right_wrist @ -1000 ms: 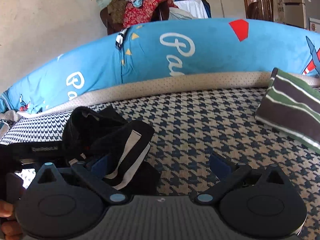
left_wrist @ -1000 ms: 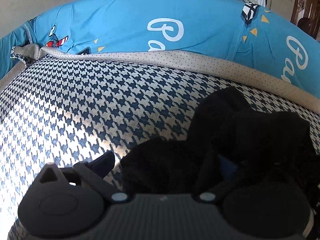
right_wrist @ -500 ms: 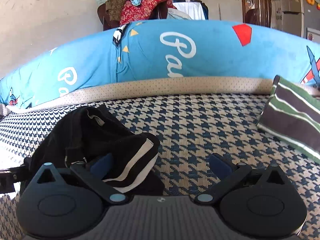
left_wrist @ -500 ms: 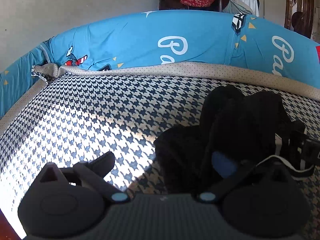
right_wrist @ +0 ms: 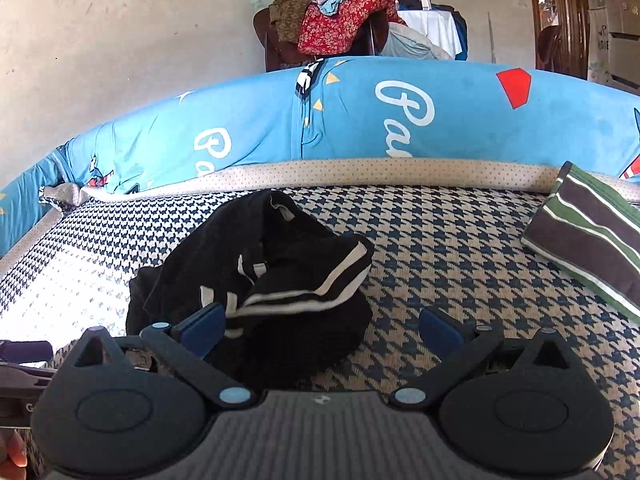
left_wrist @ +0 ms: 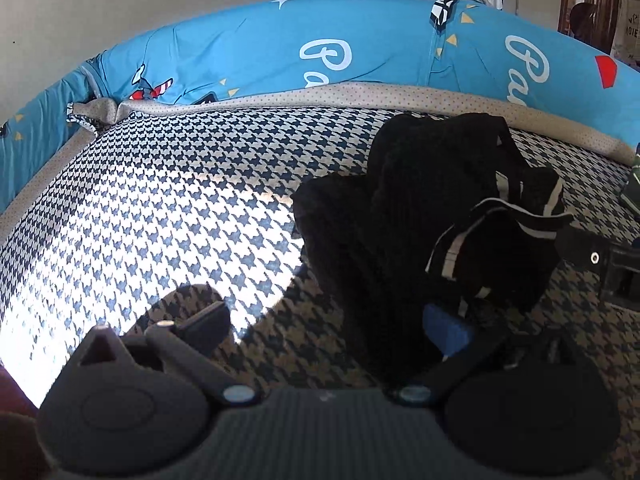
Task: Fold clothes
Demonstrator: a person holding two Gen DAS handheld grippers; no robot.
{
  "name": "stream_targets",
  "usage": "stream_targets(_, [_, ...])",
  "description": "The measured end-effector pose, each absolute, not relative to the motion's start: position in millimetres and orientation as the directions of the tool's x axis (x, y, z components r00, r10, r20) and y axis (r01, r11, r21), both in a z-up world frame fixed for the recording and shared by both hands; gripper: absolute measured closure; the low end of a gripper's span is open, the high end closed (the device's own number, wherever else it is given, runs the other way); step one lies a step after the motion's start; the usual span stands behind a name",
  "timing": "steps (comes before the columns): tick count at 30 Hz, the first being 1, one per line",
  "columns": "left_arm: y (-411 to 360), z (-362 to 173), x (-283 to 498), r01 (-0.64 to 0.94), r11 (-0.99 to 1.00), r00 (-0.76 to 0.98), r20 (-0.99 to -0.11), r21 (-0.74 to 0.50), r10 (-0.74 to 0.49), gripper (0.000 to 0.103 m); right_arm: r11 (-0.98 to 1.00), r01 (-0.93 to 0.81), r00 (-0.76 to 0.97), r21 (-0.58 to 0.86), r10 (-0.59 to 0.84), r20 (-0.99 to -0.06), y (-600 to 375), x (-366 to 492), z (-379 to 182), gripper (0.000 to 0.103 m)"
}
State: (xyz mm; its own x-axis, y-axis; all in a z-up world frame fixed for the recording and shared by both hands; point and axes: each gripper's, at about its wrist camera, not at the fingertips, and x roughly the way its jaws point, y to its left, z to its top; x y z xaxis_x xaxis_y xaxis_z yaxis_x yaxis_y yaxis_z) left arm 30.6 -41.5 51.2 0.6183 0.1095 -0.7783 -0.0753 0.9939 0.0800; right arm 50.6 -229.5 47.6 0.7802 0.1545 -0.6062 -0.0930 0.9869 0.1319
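Observation:
A crumpled black garment with white stripes lies in a heap on the houndstooth mattress. My left gripper is open just in front of the heap, its right blue pad at the cloth's near edge. My right gripper is open too, its left blue pad touching the heap's front, its right finger over bare mattress. Nothing is pinched in either. Part of the right gripper shows at the far right of the left wrist view.
A blue printed bolster and a beige dotted border run along the mattress's far side. A folded green, brown and white striped garment lies at the right. Clothes are piled on a chair behind. Sunlight falls on the left mattress.
Both grippers have drawn back and risen from the black garment, which now lies released in a heap. More of the mattress and the room behind is in view.

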Motion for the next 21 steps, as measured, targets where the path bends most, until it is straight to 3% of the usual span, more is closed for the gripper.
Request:
stream_targets(15, [-50,49,1,-0.072,0.993,0.575,-0.810,0.090,0.116,0.000,0.987,-0.051,0.688,0.152,0.145,-0.712,-245,30,39,0.000])
stream_targets(21, [-56,49,-8,-0.062,0.994,0.570,-0.814,0.093,0.112,0.000,0.989,-0.064,0.686,0.135,0.142,-0.714,-246,20,41,0.000])
